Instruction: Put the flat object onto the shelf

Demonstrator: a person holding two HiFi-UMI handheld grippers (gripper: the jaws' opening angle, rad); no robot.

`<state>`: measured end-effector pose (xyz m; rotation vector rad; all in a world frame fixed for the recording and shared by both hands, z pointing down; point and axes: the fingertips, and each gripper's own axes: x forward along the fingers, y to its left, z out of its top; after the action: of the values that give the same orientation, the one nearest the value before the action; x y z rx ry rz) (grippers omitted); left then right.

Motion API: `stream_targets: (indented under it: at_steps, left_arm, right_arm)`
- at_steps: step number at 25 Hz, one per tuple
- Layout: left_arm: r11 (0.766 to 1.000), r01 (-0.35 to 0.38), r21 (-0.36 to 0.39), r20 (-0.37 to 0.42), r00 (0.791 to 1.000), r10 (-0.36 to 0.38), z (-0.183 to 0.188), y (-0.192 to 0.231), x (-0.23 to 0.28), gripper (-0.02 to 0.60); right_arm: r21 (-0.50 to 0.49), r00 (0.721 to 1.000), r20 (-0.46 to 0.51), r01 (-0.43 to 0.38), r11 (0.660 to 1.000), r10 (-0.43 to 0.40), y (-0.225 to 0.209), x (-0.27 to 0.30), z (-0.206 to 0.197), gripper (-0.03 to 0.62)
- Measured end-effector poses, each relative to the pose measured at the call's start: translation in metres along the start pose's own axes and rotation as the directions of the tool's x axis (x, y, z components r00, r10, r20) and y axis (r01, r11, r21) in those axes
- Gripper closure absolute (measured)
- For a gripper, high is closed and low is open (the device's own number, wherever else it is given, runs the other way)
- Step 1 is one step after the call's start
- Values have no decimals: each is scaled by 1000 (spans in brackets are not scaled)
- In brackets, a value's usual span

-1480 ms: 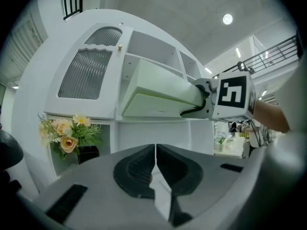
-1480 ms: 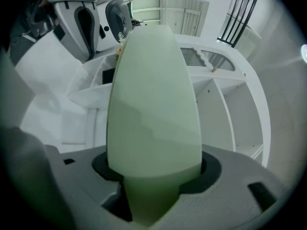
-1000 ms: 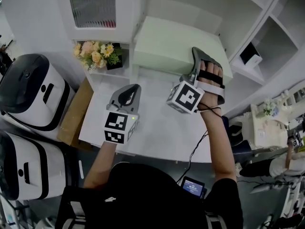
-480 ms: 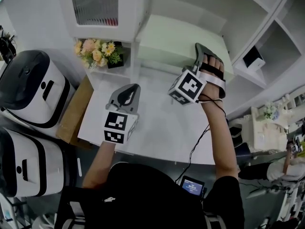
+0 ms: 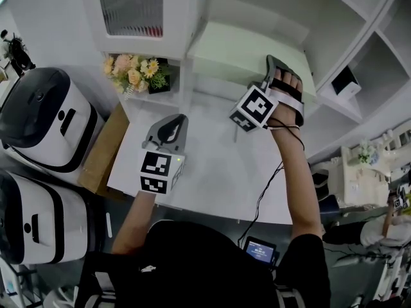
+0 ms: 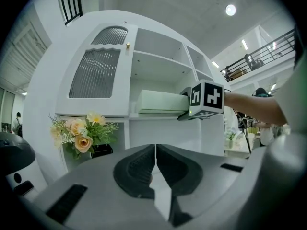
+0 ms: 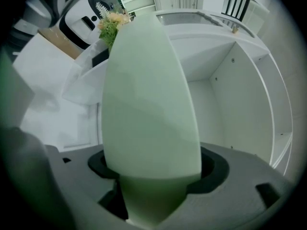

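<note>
1. since a second ago the right gripper [image 5: 272,63] has edged in toward the white cabinet shelf [image 6: 156,115], and its jaws have just been opening.
2. they stand spread on either side of the flat pale green rectangular box [image 5: 244,50], loose around its near end.
3. that box lies flat on the shelf.
4. left gripper [image 6: 155,150] hovers level over the white tabletop [image 5: 212,172], jaws pressed together, empty.
5. peach and yellow artificial flowers [image 5: 135,72] stand in the cubby left of the box.
</note>
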<state>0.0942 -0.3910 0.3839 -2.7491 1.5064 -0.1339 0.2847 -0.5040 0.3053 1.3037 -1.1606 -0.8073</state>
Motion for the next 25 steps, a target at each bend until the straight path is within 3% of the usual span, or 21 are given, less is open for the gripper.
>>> stream_targets:
  at_steps: [25]
  left_arm:
    - [1000, 8, 0, 18, 1000, -8, 10, 5, 11, 571]
  right_arm:
    - [-39, 999, -36, -13, 999, 11, 0, 47, -2, 206]
